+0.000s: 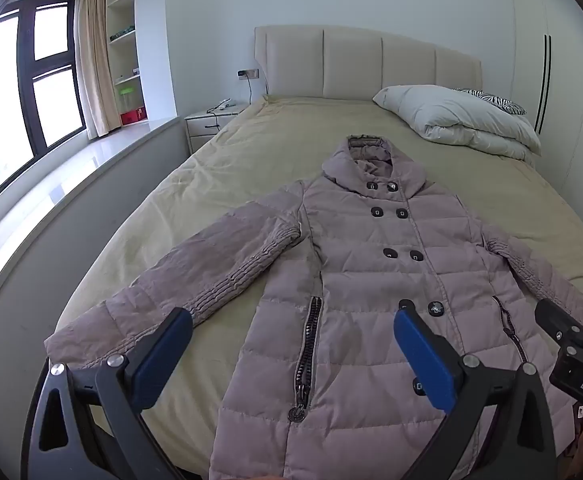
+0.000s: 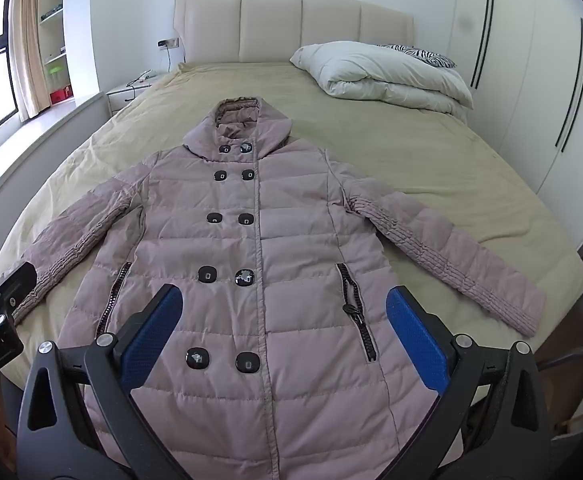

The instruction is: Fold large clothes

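Flat on bed: quilted puffy mauve coat, sleeves ribbed, apparently buttoned; both jaws apart, empty.

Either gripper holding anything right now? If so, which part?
Nothing is held. The left gripper and the right gripper are both wide open above the mauve quilted hooded coat, which lies flat on the beige bed.

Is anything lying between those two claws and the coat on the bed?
Nothing visible. The coat lies spread flat on the bed, both sleeves out. The left claw and right claw hang open over its lower half with only air beneath. The folded duvet sits far off by the headboard.
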`<state>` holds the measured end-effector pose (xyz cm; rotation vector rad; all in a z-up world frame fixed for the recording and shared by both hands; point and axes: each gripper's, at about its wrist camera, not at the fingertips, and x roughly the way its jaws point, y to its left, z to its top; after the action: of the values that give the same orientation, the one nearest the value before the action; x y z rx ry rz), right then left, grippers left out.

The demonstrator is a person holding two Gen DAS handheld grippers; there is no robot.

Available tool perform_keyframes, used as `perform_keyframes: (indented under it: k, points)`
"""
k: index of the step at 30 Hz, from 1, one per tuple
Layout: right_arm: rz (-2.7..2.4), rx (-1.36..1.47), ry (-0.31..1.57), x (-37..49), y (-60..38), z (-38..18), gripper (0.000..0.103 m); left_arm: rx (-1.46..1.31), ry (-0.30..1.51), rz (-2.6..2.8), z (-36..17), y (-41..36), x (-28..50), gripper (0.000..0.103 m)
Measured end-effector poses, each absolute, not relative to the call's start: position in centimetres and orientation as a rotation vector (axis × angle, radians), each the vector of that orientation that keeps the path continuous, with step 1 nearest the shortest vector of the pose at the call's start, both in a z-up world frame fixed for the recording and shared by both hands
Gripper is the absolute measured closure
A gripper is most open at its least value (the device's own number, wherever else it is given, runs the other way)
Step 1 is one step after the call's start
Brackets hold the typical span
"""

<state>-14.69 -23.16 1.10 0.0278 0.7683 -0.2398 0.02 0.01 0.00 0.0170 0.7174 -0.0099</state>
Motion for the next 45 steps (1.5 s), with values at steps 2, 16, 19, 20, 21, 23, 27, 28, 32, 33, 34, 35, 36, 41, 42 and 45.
perform_keyframes:
  k: [2,16,19,20,21,23,27,28,32,33,34,35,36,41,42,45]
  points:
    - [-0.244,0.02,0.761,-14.7,-23.1,1.1,0.0,0.017,0.713,-0.011,0.0,0.0,0.0,0.0]
    - [-0.244,0.021,0.768,-14.6,-23.1,0.9,0.0,0.025,0.717,-0.006,-0.6,0.0,-0.2,0.0]
    - [-0.244,0.023,0.769,-14.6,-23.2,0.9,0.0,0.024,0.718,-0.006,-0.6,0.0,-0.1,0.0]
    - [-0.244,0.023,0.769,-14.6,-23.1,0.8,0.0,0.025,0.719,-0.007,-0.7,0.0,-0.1,0.0]
    - [-0.244,0.022,0.77,-14.6,-23.1,0.8,0.0,0.024,0.719,-0.007,-0.5,0.0,-0.1,0.0]
    - [-0.244,0.022,0.771,-14.6,-23.1,0.8,0.0,0.025,0.719,-0.007,-1.0,0.1,0.0,0.0]
    - [-0.242,0.022,0.771,-14.5,-23.1,0.8,0.0,0.026,0.719,-0.006,-1.0,0.0,0.0,0.0]
    - [-0.243,0.022,0.77,-14.5,-23.2,0.8,0.0,0.025,0.718,-0.006,-1.0,0.1,0.0,0.0]
    - [-0.242,0.023,0.77,-14.5,-23.2,0.7,0.0,0.026,0.719,-0.006,-1.1,0.0,0.0,0.0]
    - [-0.242,0.024,0.771,-14.5,-23.1,0.7,0.0,0.026,0.72,-0.006,-0.9,0.0,0.0,0.0]
    - [-0.243,0.024,0.772,-14.5,-23.1,0.7,0.0,0.026,0.72,-0.006,-1.0,0.0,0.0,0.0]
    - [-0.242,0.023,0.772,-14.5,-23.1,0.7,0.0,0.026,0.72,-0.005,-0.9,0.0,0.0,0.0]
    - [-0.242,0.023,0.772,-14.5,-23.1,0.7,0.0,0.026,0.72,-0.005,-0.9,0.0,0.0,0.0]
    - [-0.242,0.024,0.772,-14.5,-23.1,0.7,0.0,0.026,0.721,-0.005,-0.9,0.0,0.0,0.0]
    - [-0.242,0.024,0.772,-14.5,-23.1,0.7,0.0,0.026,0.721,-0.005,-1.0,0.0,0.0,0.0]
    - [-0.241,0.024,0.773,-14.5,-23.1,0.7,0.0,0.027,0.721,-0.005,-0.9,0.0,0.0,0.0]
